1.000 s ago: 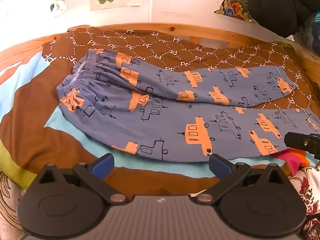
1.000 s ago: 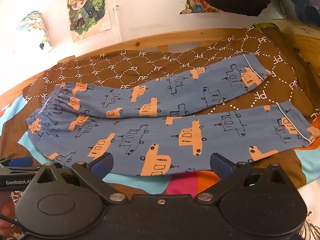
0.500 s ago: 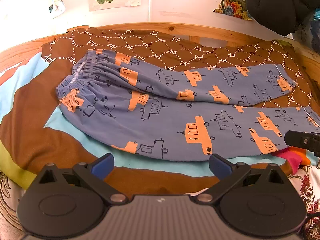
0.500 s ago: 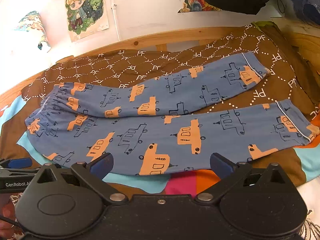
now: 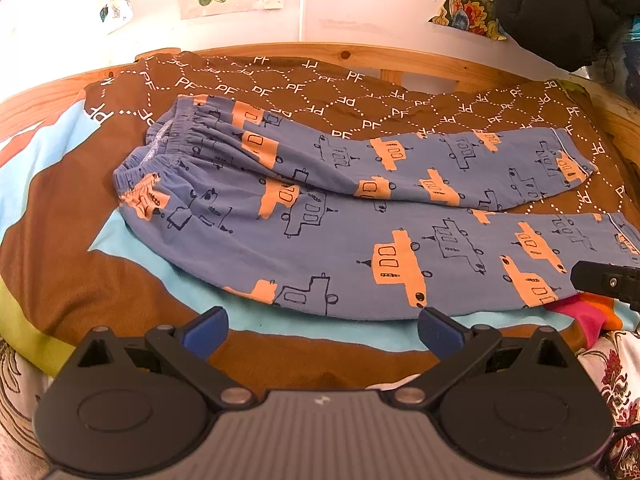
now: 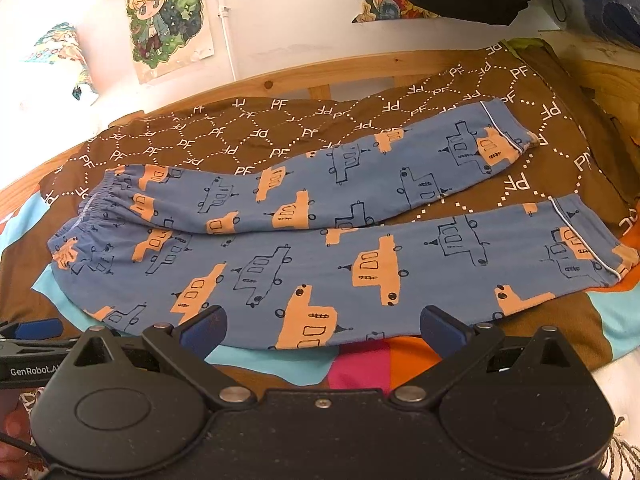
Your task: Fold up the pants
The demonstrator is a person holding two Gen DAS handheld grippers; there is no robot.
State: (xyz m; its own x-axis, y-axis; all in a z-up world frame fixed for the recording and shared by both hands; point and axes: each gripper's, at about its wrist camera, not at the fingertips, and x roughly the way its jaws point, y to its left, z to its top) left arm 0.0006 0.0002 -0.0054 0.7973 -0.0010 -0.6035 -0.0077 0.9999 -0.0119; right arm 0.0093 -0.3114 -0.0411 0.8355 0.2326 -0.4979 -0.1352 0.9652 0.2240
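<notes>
Here the pants [image 5: 344, 216] lie spread flat across a brown blanket [image 5: 280, 84] on a bed, blue cloth printed with orange and outlined trucks. The elastic waistband [image 5: 160, 160] is at the left and both legs run to the right, the far leg angled up and apart from the near one at the cuffs [image 6: 504, 136]. The left gripper [image 5: 322, 326] hovers just short of the near edge of the pants, its blue-tipped fingers [image 5: 204, 330] spread wide with nothing between them. The right gripper [image 6: 322, 326] is likewise wide open and empty, its fingers [image 6: 440, 326] over the near hem of the lower leg. A wooden bed frame [image 6: 320, 76] runs behind, and posters [image 6: 168, 16] hang on the white wall.
</notes>
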